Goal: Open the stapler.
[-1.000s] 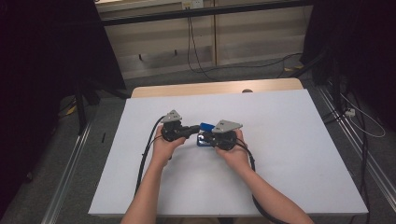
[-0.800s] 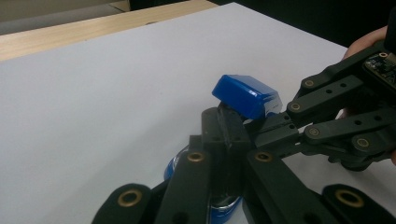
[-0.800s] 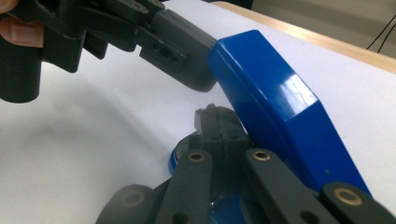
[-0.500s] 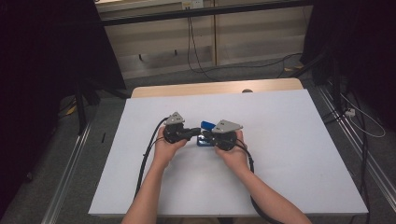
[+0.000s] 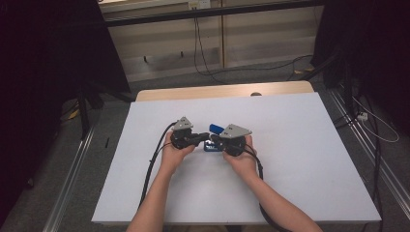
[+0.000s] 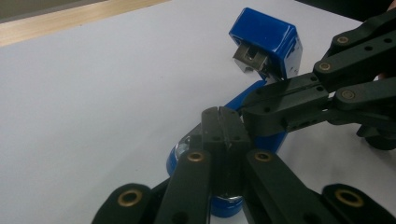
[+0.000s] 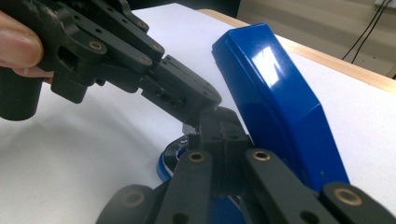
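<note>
Both claws meet over one small thing in the middle of the white table (image 5: 300, 159). Seen from its own camera, the left gripper (image 6: 219, 122) has its jaws pressed together, tips resting on the low front end of a blue stapler (image 6: 261, 51), with no gap between the pads; whether a thin lip of the base is pinched there cannot be told. From the right gripper view, the right gripper (image 7: 219, 126) is likewise closed tight, its tips at the round blue foot of the stapler (image 7: 275, 98), beside the other claw's tips. From above, the left gripper (image 5: 197, 139) and the right gripper (image 5: 212, 140) point at each other from left and right, nearly touching, with the stapler (image 5: 216, 128) between and just beyond them, near the table's centre. Its blue top arm stands swung up and open, its metal mouth showing, while the base lies flat on the sheet. Judging by this, the closed tips are probably pinning the base down from both sides so that the raised arm stays open and the body does not slide. Cables trail back along both forearms toward the near edge; a wooden strip (image 5: 193, 93) borders the far side.
</note>
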Action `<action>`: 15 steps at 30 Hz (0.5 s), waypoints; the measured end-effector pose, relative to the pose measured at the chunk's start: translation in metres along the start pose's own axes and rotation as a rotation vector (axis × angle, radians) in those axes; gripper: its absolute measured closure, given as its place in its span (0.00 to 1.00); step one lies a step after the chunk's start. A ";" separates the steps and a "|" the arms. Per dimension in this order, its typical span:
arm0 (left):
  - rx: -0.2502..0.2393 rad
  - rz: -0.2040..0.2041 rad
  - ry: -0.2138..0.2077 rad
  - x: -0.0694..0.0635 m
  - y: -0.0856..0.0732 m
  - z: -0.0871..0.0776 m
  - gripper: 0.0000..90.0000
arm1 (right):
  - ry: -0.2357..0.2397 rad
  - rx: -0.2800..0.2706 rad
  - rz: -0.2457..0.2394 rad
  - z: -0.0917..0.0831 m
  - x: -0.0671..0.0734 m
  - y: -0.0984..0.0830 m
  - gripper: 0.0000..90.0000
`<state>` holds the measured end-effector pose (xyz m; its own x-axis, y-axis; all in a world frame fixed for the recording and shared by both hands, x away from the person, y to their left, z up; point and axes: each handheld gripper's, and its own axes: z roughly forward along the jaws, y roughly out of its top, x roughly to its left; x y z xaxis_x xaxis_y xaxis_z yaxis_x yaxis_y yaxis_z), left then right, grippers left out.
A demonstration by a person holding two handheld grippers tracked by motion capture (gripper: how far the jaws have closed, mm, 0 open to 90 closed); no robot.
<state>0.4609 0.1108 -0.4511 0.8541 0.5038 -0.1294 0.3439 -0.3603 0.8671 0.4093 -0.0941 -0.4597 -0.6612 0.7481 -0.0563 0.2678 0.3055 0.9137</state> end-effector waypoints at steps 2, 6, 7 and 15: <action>0.002 0.000 0.003 0.000 0.000 0.000 1.00 | -0.008 0.000 -0.001 0.000 0.000 0.001 1.00; 0.025 0.024 0.011 -0.003 -0.003 0.006 1.00 | -0.019 -0.002 -0.004 0.001 0.001 0.002 1.00; 0.028 0.028 0.011 -0.003 -0.003 0.007 1.00 | -0.020 -0.001 -0.005 0.001 0.002 0.002 1.00; 0.026 0.031 0.016 -0.006 -0.004 0.012 1.00 | -0.036 0.003 -0.018 0.002 0.003 0.003 1.00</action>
<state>0.4586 0.0999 -0.4597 0.8580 0.5048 -0.0945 0.3275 -0.3961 0.8578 0.4095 -0.0896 -0.4583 -0.6405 0.7629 -0.0875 0.2582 0.3213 0.9111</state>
